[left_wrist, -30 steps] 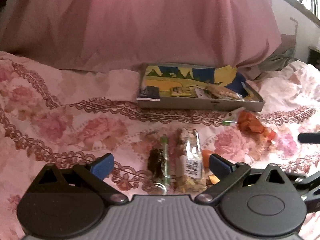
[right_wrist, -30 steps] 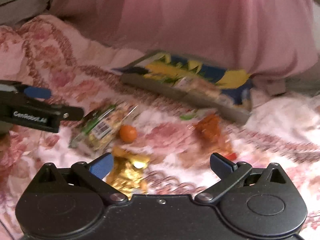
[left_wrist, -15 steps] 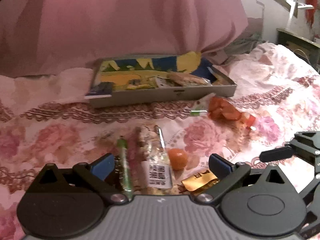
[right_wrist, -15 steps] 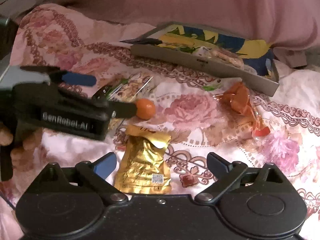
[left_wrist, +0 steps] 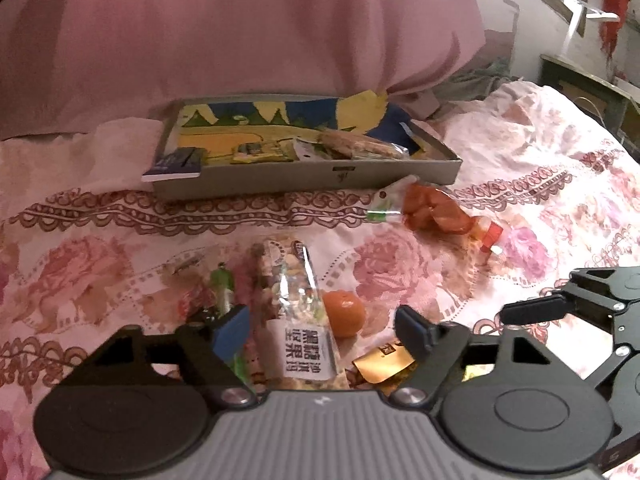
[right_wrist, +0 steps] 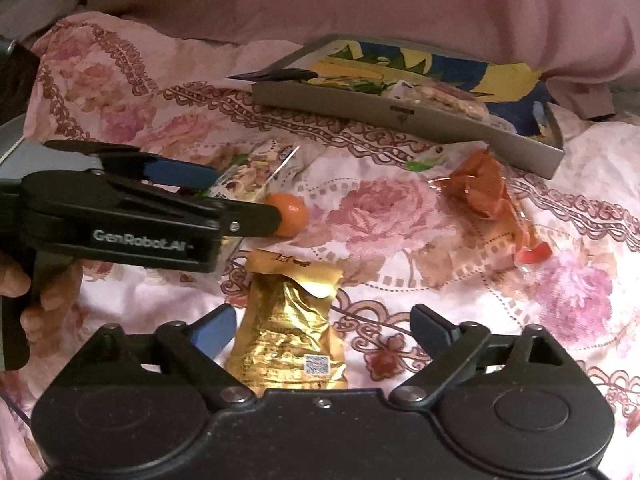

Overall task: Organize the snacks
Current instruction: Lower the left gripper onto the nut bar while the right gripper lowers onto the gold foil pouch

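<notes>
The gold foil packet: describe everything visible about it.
The gold foil packet is a crinkled, shiny metallic pouch lying flat on the floral bedspread. Dark printing runs along its far end, where a flap of foil is folded over, and a small square code sits near its close end. It lies between the spread fingers of the right gripper, whose jaws have just been closing, though neither pad presses it. A small orange sits just beyond, apart from it.

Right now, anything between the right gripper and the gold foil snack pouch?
Nothing visible. The gold foil snack pouch lies flat on the floral bedspread, already partly between the open fingers of the right gripper, whose jaws have just been closing. The left gripper works farther back, over the clear nut packet.
</notes>
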`<state>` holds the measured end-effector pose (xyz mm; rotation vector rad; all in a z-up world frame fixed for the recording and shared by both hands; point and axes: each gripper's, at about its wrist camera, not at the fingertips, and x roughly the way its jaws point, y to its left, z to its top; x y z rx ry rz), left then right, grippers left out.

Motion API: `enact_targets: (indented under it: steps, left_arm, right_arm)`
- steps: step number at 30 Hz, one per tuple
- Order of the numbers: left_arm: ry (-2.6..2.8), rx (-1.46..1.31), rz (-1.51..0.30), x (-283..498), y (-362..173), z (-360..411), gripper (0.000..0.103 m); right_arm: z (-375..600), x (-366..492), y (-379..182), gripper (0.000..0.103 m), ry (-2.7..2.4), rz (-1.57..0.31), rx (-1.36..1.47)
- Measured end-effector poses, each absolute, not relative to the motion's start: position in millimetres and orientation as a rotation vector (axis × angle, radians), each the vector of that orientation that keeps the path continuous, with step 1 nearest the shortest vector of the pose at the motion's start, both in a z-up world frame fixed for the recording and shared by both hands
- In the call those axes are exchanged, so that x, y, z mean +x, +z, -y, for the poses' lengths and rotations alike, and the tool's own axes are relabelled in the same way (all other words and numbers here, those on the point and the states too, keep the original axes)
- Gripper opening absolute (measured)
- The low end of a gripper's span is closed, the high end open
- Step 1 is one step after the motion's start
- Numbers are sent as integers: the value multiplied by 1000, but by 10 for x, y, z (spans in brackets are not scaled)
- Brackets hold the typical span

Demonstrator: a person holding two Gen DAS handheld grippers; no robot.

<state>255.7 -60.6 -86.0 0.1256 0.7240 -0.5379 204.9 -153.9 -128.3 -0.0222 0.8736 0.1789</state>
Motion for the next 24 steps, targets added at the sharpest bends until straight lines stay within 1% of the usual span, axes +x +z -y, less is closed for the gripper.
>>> enact_targets:
  steps: [1,3,5,7,9,14,18,20,24]
  left_arm:
    - [-544,126,-728,2561,-866,609,75]
    - [-547,125,-730,2562,-873,608,73]
    - [-541,130,-730,2566,-878,608,70]
    - [-529,133,-736,2585,-886,602,63]
    - [-514,132,-753,2618,-911,588,60]
    - [-494,122,-777,2659,-950,561,57]
    - [-480,131,-777,2669,-969,559,51]
    - [-476,127,-781,2679,-979,552,50]
    - [-474,124,-786,2681,-974,547,48]
  right_arm:
    - [1528,2056,-1289,88,182,-875,-25]
    - [1511,2064,-1300,86,193,-879,-25]
    - [1493,2066,-1314,85,201,-883,-26]
    - [1478,2072,-1326,84,205,-887,-29]
    - [1470,2076,-1343,83,204,-893,-29]
    - [1445,2102,-1377,82,207,-897,-36]
    - [1421,2131,-1413,80,209,-898,-46]
    - [1416,2139,-1421,79,209,-897,-43]
    - [1422,2137,-1419,71,215,-903,-30]
